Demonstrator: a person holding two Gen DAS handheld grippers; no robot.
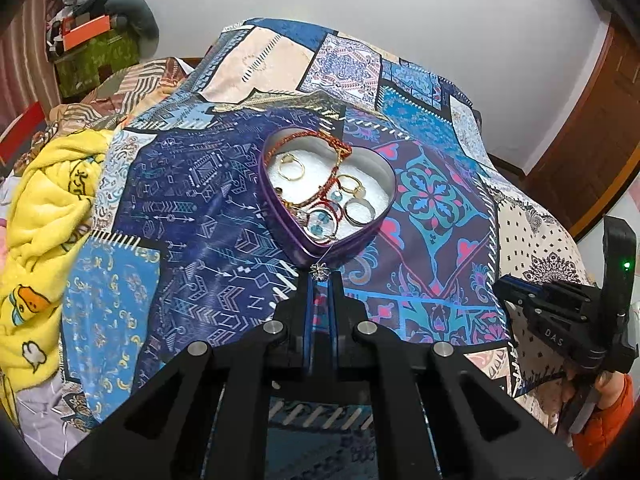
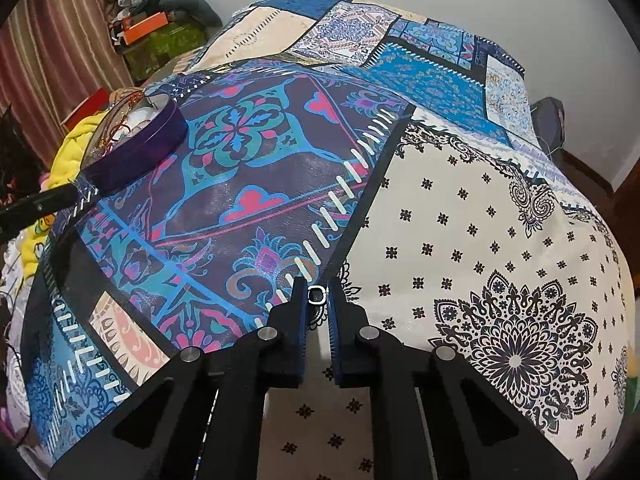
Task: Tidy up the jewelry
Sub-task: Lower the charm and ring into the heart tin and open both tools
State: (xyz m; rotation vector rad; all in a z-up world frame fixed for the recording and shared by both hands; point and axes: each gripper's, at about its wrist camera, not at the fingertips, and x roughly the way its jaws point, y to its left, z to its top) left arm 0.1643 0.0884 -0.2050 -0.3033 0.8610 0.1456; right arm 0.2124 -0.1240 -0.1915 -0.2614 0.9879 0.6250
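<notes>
A purple heart-shaped tin (image 1: 362,236) sits on the patterned cloth and holds gold hoop earrings (image 1: 292,168), a red and gold bracelet (image 1: 328,148), rings and blue-stone pieces. My left gripper (image 1: 320,276) is shut on a small silver flower-shaped piece (image 1: 320,270) with a thin chain, just at the tin's near tip. My right gripper (image 2: 317,290) is shut on a small silver ring (image 2: 317,294), above the cloth to the right of the tin (image 2: 152,138). The right gripper also shows in the left wrist view (image 1: 532,292).
The patchwork cloth (image 1: 180,208) covers a raised surface. A yellow duck blanket (image 1: 44,216) lies at the left. A pile of clothes and an orange box (image 1: 86,32) stand at the back left. A wooden door (image 1: 592,136) is at the right.
</notes>
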